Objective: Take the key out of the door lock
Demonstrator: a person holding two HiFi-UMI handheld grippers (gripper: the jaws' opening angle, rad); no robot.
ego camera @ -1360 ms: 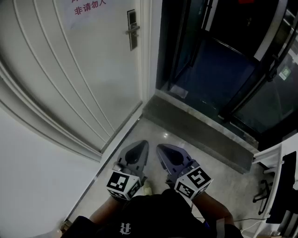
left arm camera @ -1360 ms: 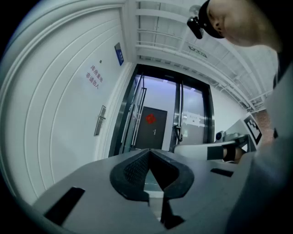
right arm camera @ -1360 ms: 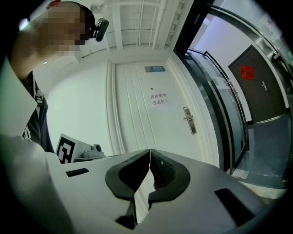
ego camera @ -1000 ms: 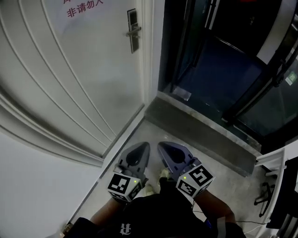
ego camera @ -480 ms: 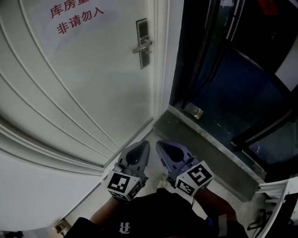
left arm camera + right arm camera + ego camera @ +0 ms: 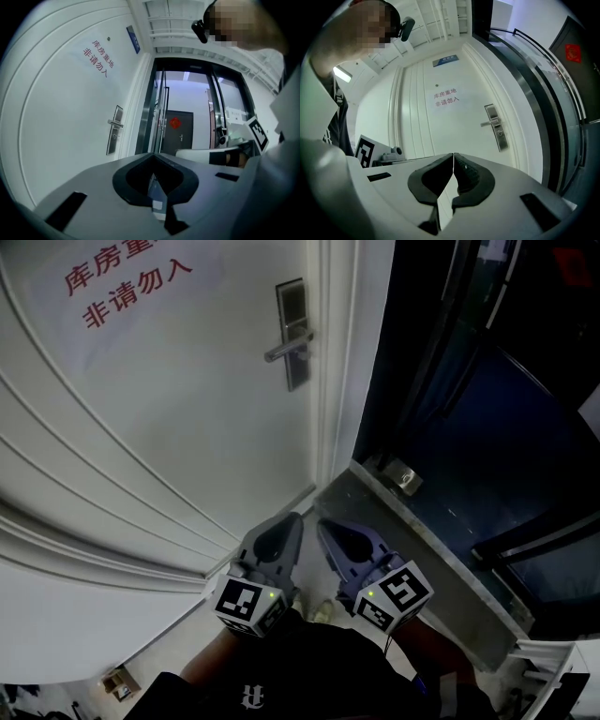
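A white door [image 6: 187,409] carries a steel lock plate [image 6: 293,332] with a lever handle [image 6: 286,347]. The lock plate also shows in the left gripper view [image 6: 114,136] and the right gripper view [image 6: 497,132]. No key can be made out at this distance. My left gripper [image 6: 287,521] and right gripper [image 6: 324,525] hang low side by side near my body, far below the lock. Both stand shut with nothing between the jaws, as the left gripper [image 6: 151,177] and right gripper [image 6: 453,158] show in their own views.
Red lettering [image 6: 122,282] is printed on the door. A grey stone threshold [image 6: 431,531] with a small metal fitting [image 6: 403,476] lies right of the door frame, before dark glass panels [image 6: 487,381]. A dark door with a red ornament [image 6: 176,123] stands across the corridor.
The head view has shifted, so the lock plate now sits lower and larger in the picture. Both grippers keep their low place, side by side and shut.
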